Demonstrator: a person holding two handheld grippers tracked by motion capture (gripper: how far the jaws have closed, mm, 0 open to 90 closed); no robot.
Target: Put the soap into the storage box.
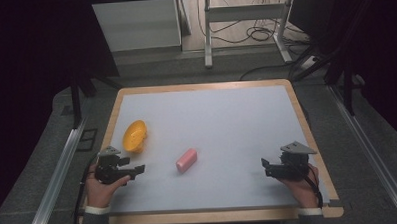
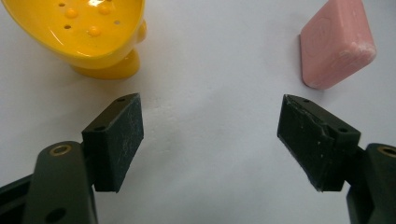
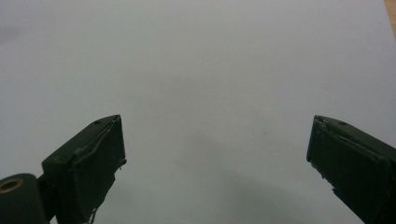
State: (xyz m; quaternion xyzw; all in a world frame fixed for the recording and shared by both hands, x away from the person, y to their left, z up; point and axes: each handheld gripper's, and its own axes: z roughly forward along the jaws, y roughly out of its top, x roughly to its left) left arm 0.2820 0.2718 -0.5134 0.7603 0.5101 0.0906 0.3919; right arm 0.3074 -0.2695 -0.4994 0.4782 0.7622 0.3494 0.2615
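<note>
- Your left gripper (image 1: pixel 138 170) sits just left of the pink soap bar (image 1: pixel 186 160), jaws spread wide, nothing between them.
- The soap bar lies flat on the white mat (image 1: pixel 227 126), near its middle front.
- The yellow soap dish (image 1: pixel 135 135) is up-left of the soap bar, well apart from it.
- Your right gripper (image 1: pixel 265 164) is far right of the soap bar, jaws wide open and empty too.

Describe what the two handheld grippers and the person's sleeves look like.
Both the left gripper and the right gripper are black, each topped by a grey three-cornered plate. A dark cable trails from each. Their jaws are blocky black pads, scuffed and chipped at the edges, on arms with brass-coloured pivots. The person wears dark sleeves with white cuffs.
</note>
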